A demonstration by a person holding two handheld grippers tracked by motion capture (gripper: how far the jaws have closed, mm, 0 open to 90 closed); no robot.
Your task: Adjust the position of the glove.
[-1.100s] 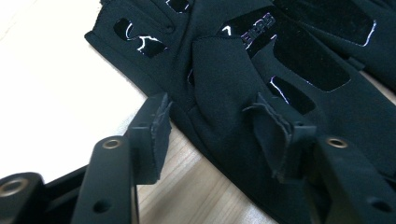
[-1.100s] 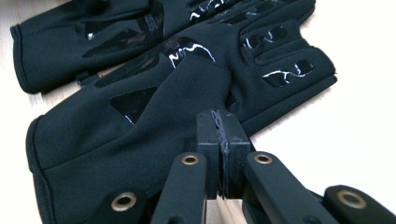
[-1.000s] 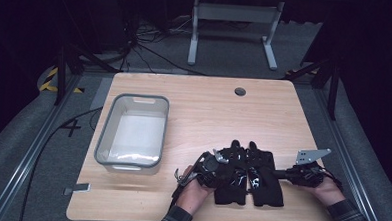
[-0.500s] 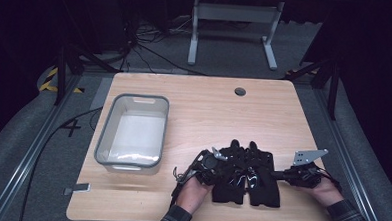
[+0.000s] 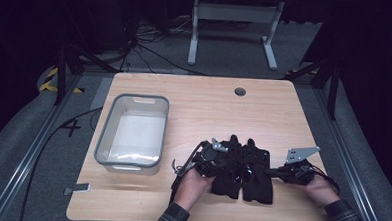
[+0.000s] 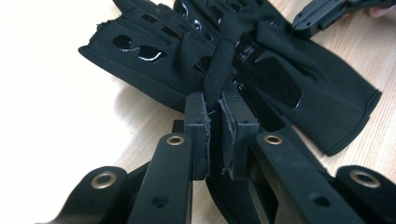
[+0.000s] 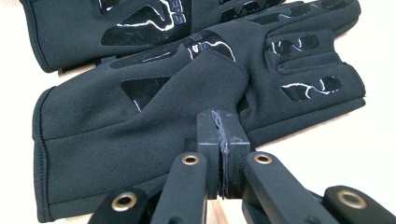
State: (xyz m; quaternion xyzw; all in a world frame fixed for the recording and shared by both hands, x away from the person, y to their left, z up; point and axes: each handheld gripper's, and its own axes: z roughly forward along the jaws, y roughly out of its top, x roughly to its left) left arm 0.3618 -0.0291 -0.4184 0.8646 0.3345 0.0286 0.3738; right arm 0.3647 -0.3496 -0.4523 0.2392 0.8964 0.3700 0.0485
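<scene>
Gloves: 2 black gloves [image 5: 244, 167] flat on worktop [image 5: 204, 101], near front edge, right of grey bin [image 5: 133, 130]. Left gripper [image 6: 215, 116] fingers clamped on glove fabric fold; right gripper [image 7: 223, 135] fingers pinched on other glove's edge.

High view: looked down and forward from above the near edge of the table [image 5: 194, 100], far back
Left gripper view: sat low behind its own jaws, very close to the gloves [image 6: 261, 70]
Right gripper view: likewise close, facing the gloves from the opposite side
Shared: all three took in the gloves
</scene>
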